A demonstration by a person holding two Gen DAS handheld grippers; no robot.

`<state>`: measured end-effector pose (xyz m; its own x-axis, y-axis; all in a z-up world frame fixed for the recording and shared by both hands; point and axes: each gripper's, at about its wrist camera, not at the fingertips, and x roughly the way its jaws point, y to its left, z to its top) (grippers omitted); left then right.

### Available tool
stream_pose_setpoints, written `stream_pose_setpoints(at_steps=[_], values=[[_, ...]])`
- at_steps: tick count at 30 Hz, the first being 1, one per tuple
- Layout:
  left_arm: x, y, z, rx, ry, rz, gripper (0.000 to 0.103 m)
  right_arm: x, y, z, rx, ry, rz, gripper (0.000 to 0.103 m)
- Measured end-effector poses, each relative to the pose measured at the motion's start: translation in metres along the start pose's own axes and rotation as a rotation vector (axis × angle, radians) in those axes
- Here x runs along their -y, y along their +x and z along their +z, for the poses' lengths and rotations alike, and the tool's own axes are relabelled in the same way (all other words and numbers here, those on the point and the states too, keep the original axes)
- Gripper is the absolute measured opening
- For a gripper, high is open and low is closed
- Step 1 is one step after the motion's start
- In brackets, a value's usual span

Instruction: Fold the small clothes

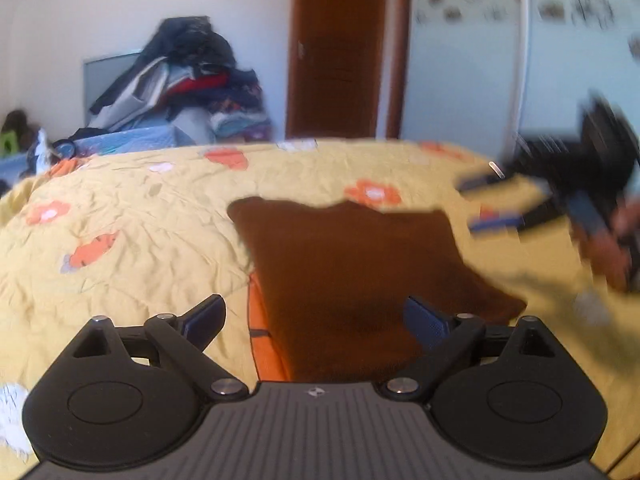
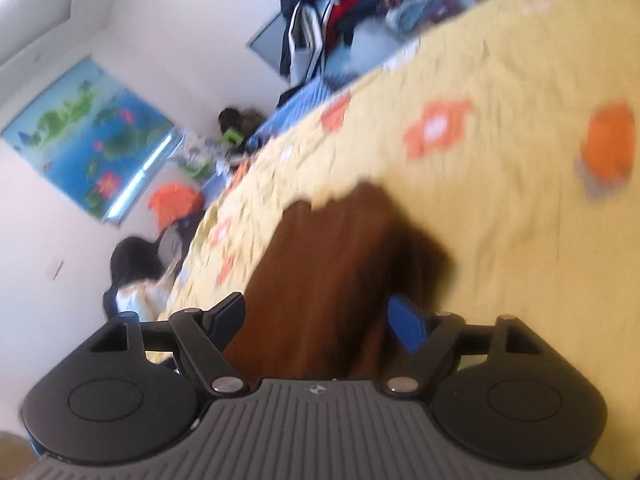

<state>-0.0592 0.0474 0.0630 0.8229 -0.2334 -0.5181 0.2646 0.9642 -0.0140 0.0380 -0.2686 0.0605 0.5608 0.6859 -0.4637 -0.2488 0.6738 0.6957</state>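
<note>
A small brown garment (image 1: 352, 276) lies flat on the yellow flowered bedspread (image 1: 140, 232), with an orange edge (image 1: 264, 340) showing along its left side. My left gripper (image 1: 316, 316) is open and empty, just above the garment's near end. My right gripper (image 1: 496, 204) shows blurred at the right of the left wrist view, open, beside the garment's right edge. In the right wrist view the right gripper (image 2: 320, 320) is open and empty over the brown garment (image 2: 332, 280), with the view tilted and blurred.
A pile of mixed clothes (image 1: 188, 80) sits beyond the far side of the bed. A brown door (image 1: 340, 48) stands behind. A person with dark hair (image 2: 136, 276) sits beside the bed, below a blue poster (image 2: 92, 136).
</note>
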Motion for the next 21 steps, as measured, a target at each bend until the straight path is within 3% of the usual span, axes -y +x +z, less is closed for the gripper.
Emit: stream_pose_setpoints(at_steps=[3,4,5,6,10,13,14,16,17,19,21], values=[[0.010,0.014,-0.002,-0.005,0.015,-0.026,0.097,-0.006,0.029,0.020,-0.030,-0.035,-0.123,0.072],[0.014,0.019,-0.002,-0.012,0.025,-0.032,0.097,-0.005,0.040,0.024,-0.053,-0.034,-0.137,0.059],[0.019,0.024,-0.003,-0.022,0.041,-0.044,0.097,-0.005,0.052,0.026,-0.082,-0.032,-0.131,0.031],[0.023,0.029,-0.004,-0.036,0.056,-0.063,0.097,-0.005,0.063,0.028,-0.109,-0.042,-0.127,0.016],[0.037,0.047,-0.014,-0.104,0.084,-0.067,0.097,-0.024,0.071,0.044,-0.081,-0.183,-0.140,0.011],[0.042,0.053,-0.023,-0.086,0.105,-0.043,0.097,-0.001,0.087,0.053,-0.115,-0.172,-0.249,0.012],[0.043,0.050,-0.023,-0.079,0.113,-0.037,0.097,0.011,0.090,0.050,-0.146,-0.135,-0.246,0.019],[0.041,0.034,-0.024,-0.041,0.113,-0.042,0.097,0.016,0.078,0.039,-0.108,-0.090,-0.211,0.027],[0.039,0.025,-0.026,-0.017,0.120,-0.032,0.097,0.014,0.064,0.035,-0.067,-0.069,-0.173,0.044],[0.034,0.014,-0.032,0.018,0.152,0.027,0.097,0.010,0.032,0.024,0.008,-0.009,-0.083,0.063],[0.030,0.012,-0.038,0.008,0.172,0.073,0.096,0.005,0.012,0.012,0.006,0.012,-0.023,0.062]])
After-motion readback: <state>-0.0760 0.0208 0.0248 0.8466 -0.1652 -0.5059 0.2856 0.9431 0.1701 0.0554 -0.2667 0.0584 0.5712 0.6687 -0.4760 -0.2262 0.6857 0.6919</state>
